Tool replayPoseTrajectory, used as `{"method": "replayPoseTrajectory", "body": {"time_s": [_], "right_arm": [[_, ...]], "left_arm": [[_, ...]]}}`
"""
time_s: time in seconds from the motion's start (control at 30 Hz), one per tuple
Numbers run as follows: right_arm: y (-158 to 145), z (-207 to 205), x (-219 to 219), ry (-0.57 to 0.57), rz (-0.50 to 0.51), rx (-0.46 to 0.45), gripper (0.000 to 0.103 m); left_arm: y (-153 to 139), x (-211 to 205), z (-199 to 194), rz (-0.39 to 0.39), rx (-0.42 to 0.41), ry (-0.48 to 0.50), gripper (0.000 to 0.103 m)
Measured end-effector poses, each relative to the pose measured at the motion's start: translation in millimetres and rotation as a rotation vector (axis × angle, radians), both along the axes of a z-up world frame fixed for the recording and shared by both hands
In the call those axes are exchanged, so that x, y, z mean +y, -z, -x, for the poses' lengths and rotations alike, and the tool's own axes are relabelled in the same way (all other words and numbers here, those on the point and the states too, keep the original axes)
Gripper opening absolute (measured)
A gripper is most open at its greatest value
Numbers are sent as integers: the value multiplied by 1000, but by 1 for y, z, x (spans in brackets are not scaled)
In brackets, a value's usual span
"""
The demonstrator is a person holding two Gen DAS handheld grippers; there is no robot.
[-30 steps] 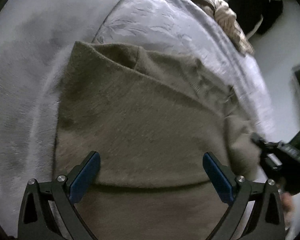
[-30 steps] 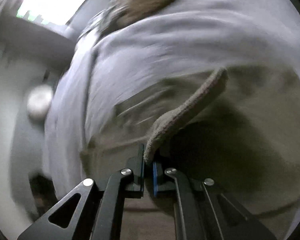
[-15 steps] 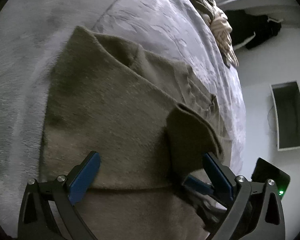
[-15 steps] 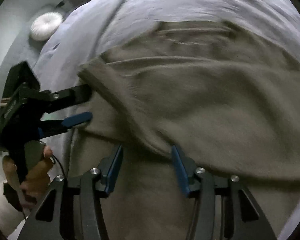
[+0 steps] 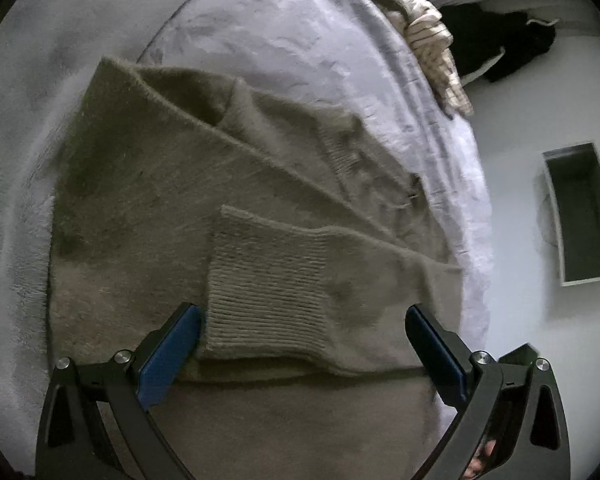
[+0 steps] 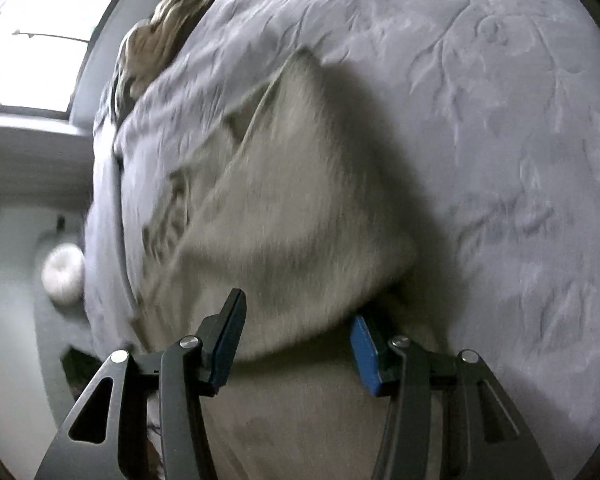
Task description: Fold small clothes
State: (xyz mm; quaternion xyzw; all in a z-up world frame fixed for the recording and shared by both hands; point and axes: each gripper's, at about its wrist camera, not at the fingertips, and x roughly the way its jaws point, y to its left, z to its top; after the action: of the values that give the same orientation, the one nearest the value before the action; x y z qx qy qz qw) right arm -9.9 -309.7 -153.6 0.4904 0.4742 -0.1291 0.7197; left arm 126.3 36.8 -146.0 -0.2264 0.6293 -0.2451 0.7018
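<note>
My left gripper is spread wide over one olive sweater lying on the bedspread, its single ribbed cuff between my fingers. My right gripper is released too. Beyond lies one striped garment.

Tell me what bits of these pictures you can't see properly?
- Sweater: its bottom part runs under the left gripper and off the lower edge of the left view.
- Sweater in the right view: smeared by motion blur, so the folds are unclear.
- Striped cloth: cut off by the top edge of the left view.
- Gray bin: its inside is too dark.
</note>
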Motion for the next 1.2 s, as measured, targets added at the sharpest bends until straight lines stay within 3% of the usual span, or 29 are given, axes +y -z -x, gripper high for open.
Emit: {"method": "replayPoseTrajectory", "body": {"time_s": [0.03,0.07,0.1,0.13,0.17,0.2,0.33,0.47,0.57,0.63,0.7,0.8,1.0,1.1,1.2], "right_arm": [[-3,3,-7,-3,15,10,6],[-7,3,-10,-15,37,16,6],[-13,2,-11,-29,68,5,6],[-20,5,-17,-41,85,-3,6],[-22,3,-16,-55,104,-3,6],[-23,2,-17,-67,122,4,6],[-7,21,-29,-100,114,62,6],[-1,36,-28,-120,58,79,11],[-15,42,-21,-192,74,95,26],[-34,43,-16,-251,124,55,53],[-54,37,-25,-267,190,-10,63],[-52,22,-56,-187,211,-28,63],[7,-7,-100,-39,9,-15,62],[3,-21,-90,-111,21,2,8],[-28,-35,-67,-259,262,23,8]], "left_arm": [[1,-2,-1,-17,0,6,100],[1,-5,-1,-43,-6,15,82],[1,-10,-2,-83,-11,39,54],[2,-10,-1,-119,-16,53,39],[1,-12,-1,-161,-21,66,14],[0,-13,0,-176,-27,76,7],[-9,-8,10,-182,-86,103,7],[2,-9,17,-226,-87,118,7],[0,-6,18,-238,-96,114,7],[-3,-3,18,-273,-109,123,7],[-9,4,19,-312,-123,133,7],[-25,11,21,-324,-164,150,7],[-43,-7,16,-353,-237,168,7],[-36,-21,13,-351,-224,162,7],[-25,-33,13,-355,-209,157,7]]}}
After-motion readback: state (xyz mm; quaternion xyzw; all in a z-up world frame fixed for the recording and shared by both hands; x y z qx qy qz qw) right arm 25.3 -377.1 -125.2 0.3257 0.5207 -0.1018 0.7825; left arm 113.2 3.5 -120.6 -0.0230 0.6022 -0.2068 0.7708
